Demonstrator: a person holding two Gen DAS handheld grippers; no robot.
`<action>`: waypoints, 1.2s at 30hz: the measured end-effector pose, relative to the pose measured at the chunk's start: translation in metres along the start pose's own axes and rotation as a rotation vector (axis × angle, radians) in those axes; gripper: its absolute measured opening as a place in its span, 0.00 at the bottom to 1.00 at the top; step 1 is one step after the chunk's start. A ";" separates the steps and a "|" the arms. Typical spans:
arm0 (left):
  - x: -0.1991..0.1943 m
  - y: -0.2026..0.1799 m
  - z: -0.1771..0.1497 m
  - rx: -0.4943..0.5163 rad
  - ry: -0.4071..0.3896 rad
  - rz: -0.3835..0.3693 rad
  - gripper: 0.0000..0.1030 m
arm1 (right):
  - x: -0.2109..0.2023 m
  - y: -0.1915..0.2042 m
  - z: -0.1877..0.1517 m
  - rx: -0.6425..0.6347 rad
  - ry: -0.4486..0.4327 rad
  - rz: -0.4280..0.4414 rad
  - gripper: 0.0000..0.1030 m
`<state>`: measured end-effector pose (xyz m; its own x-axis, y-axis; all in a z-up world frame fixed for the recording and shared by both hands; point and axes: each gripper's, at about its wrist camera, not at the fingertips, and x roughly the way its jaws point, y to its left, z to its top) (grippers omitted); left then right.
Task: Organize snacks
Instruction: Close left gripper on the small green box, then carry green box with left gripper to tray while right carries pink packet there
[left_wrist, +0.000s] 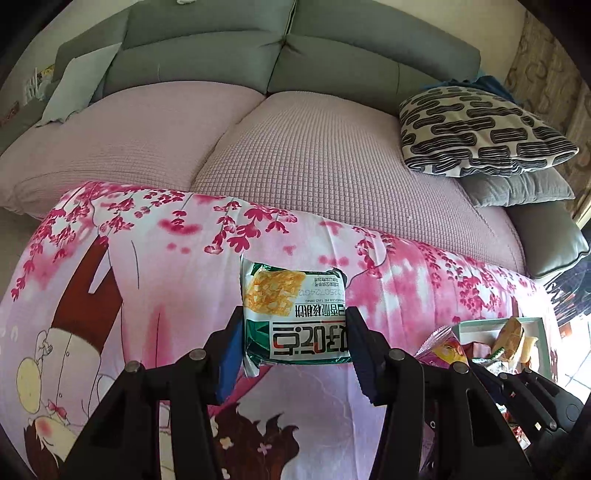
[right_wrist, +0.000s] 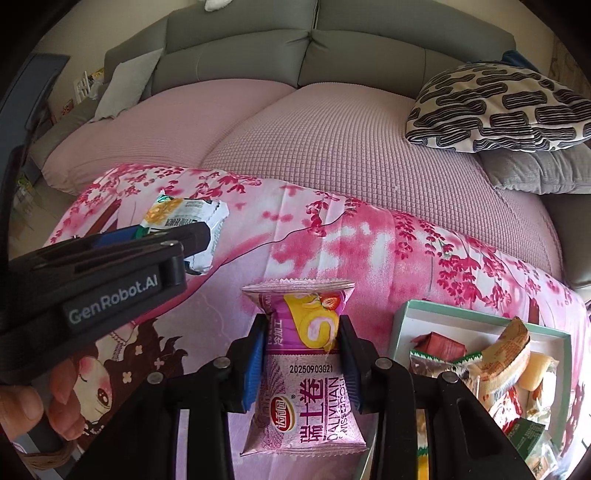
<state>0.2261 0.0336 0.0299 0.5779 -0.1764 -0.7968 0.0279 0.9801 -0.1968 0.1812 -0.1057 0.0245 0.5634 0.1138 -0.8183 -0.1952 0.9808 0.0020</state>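
Observation:
My left gripper (left_wrist: 293, 332) is shut on a green and white cracker packet (left_wrist: 291, 306), held up above a pink cartoon-print blanket (left_wrist: 166, 277). My right gripper (right_wrist: 301, 354) is shut on a purple Swiss roll packet (right_wrist: 303, 369), which stands upright between the blue pads. In the right wrist view the left gripper (right_wrist: 199, 236) shows at the left with the cracker packet (right_wrist: 184, 218) in its grip, and a hand (right_wrist: 37, 402) holds its handle. A shallow box with a mint rim (right_wrist: 476, 314) holds several wrapped snacks at the lower right; this box (left_wrist: 487, 325) shows in the left wrist view too.
The blanket covers a low surface in front of a grey sofa (left_wrist: 280, 55) with pink seat covers (left_wrist: 332, 166). A black and white patterned cushion (left_wrist: 476, 129) lies on a grey cushion (left_wrist: 517, 188) at the right. A pale cushion (left_wrist: 81, 85) leans at the left.

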 end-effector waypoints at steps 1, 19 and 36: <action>-0.007 0.000 -0.004 -0.007 -0.013 -0.004 0.52 | -0.007 0.000 -0.005 0.009 -0.013 0.000 0.38; -0.084 -0.033 -0.078 -0.057 -0.106 -0.070 0.52 | -0.093 -0.031 -0.079 0.231 -0.141 -0.047 0.38; -0.074 -0.131 -0.095 0.152 -0.086 -0.134 0.52 | -0.121 -0.140 -0.109 0.461 -0.201 -0.188 0.38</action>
<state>0.1025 -0.0903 0.0606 0.6281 -0.3038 -0.7164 0.2279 0.9521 -0.2038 0.0530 -0.2737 0.0607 0.7061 -0.0865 -0.7028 0.2712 0.9499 0.1556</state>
